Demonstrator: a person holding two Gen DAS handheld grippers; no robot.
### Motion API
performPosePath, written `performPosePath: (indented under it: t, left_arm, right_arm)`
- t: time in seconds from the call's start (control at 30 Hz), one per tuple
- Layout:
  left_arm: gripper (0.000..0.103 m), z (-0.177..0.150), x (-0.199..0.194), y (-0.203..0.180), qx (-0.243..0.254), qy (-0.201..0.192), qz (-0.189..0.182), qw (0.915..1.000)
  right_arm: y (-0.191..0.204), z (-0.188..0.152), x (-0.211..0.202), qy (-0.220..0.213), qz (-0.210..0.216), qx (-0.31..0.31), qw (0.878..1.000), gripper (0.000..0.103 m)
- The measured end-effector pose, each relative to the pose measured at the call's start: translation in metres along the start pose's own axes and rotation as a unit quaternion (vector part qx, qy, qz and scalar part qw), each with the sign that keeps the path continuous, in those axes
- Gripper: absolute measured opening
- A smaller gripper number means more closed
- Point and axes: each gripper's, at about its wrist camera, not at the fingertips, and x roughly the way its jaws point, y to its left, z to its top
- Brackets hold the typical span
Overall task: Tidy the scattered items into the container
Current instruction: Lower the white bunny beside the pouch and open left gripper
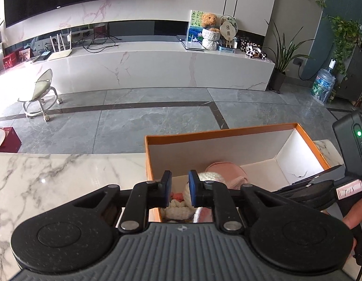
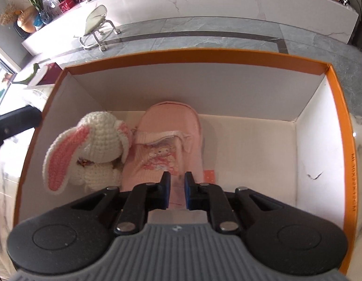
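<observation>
Toys inside the orange box

A white crocheted bunny [image 2: 99,149] with pink-lined ears sits upright by the left wall of the open, white-lined orange box [image 2: 340,140], touching a flat-lying pink pouch [image 2: 171,135].

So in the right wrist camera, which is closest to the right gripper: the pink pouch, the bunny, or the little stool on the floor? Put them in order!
From the right gripper:
1. Pink pouch, straight ahead, its near end between the fingers, inside the orange box.
2. Crocheted bunny, to the left in the box.
3. Rolling stool, far off on the floor.
</observation>
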Motion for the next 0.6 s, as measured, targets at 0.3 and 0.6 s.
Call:
performPosePath:
  t: [0.3,0.6]
  left_arm:
    - [0.053,-0.017,0.006,-0.021,0.066,0.024,-0.018,0.9974]
    - [0.051,-0.015,0.037,-0.027,0.07,0.021,0.033,0.9968]
  right_arm:
    - [0.012,-0.004,0.005,-0.001,0.0,-0.005,1.0,0.014]
    - [-0.002,-0.001,-0.012,-0.044,-0.059,-0.013,0.997,0.041]
